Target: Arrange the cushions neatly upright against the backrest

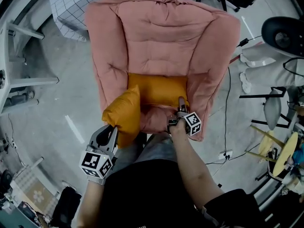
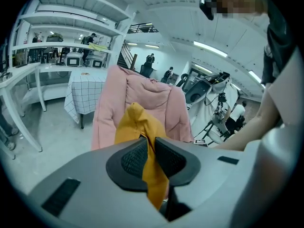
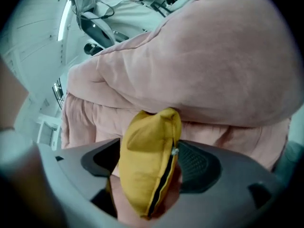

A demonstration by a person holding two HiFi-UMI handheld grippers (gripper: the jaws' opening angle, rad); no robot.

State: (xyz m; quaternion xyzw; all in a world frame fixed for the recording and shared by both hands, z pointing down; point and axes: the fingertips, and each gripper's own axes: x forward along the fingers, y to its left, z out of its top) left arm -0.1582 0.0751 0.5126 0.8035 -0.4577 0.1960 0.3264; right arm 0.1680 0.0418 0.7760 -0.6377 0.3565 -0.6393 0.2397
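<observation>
A pink padded armchair [image 1: 161, 32] faces me. One orange cushion [image 1: 156, 90] leans low against its backrest on the seat. A second orange cushion [image 1: 124, 115] stands on edge at the seat's front left. My left gripper [image 1: 110, 129] is shut on its lower corner, and in the left gripper view the orange fabric [image 2: 137, 125] is pinched between the pads [image 2: 135, 158]. My right gripper [image 1: 181, 103] is at the seat's front right. In the right gripper view its jaws [image 3: 151, 160] stand wide around the puffy zipped corner of a cushion [image 3: 147, 137], not squeezing it.
A table with a checked cloth [image 1: 85, 4] stands behind the chair to the left. White shelving [image 1: 14, 56] lines the left side. Cables [image 1: 228, 103], stands and a dark round device [image 1: 285, 32] crowd the floor to the right.
</observation>
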